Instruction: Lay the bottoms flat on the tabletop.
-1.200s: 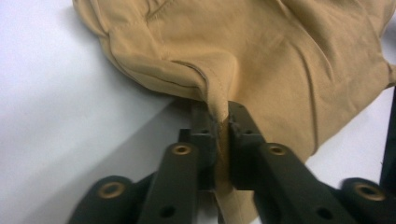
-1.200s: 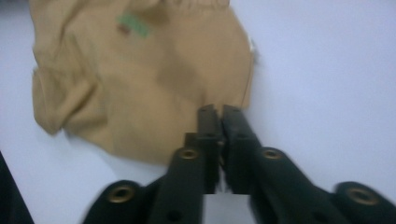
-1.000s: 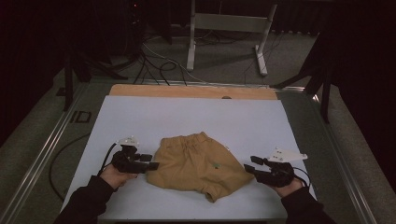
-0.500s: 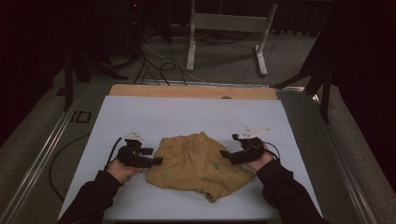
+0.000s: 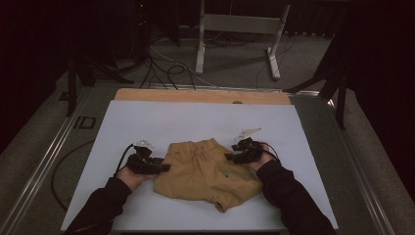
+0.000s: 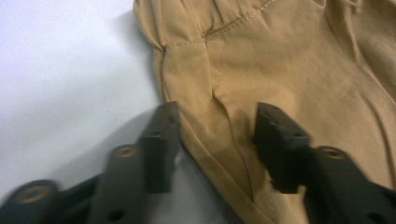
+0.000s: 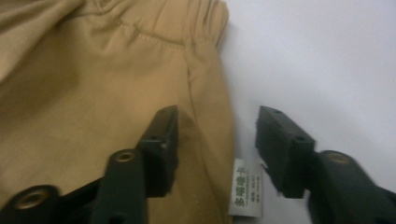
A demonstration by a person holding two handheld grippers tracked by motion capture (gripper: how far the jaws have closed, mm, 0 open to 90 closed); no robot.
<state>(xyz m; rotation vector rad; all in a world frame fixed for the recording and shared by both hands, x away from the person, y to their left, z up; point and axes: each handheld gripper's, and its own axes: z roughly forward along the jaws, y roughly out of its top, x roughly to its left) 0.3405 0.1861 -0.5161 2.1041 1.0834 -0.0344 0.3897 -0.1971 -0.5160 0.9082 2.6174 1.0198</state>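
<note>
Tan shorts [image 5: 205, 169] are straddled at opposite side edges by left tongs [image 6: 215, 135] and right tongs [image 7: 217, 140], both spread apart, apparently unclamped.

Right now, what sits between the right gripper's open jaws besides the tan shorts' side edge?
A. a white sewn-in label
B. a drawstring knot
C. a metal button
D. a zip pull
A: in the right gripper view, a white label with green print hangs off the shorts' edge between the right gripper's open jaws.
</note>
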